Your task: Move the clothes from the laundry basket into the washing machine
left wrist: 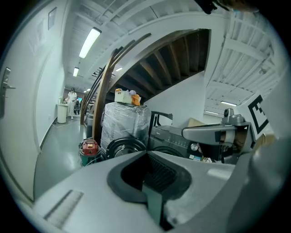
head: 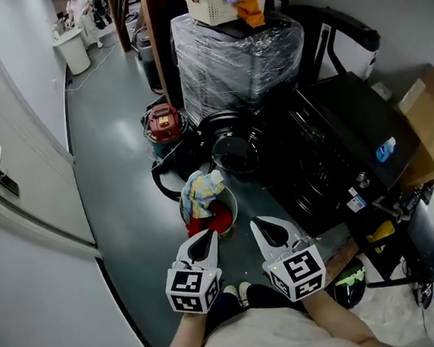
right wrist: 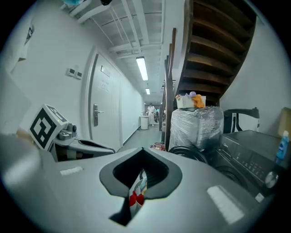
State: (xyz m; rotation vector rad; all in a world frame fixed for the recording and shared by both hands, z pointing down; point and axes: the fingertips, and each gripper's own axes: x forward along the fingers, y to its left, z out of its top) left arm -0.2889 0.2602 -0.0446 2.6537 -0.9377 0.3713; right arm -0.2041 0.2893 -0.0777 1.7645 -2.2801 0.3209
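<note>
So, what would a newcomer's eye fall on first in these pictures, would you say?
Probably the laundry basket on the floor in front of the person, heaped with a bright patterned cloth and a red cloth. Right of it stands the black washing machine, its round door swung open. Further back, a plastic-wrapped appliance carries a white basket of purple and orange clothes.

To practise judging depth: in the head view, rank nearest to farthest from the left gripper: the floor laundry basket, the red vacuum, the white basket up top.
1. Laundry basket, on the floor ahead of the left gripper.
2. Red vacuum, farther ahead, leftward.
3. White basket, atop the wrapped stack, farthest back.
</note>
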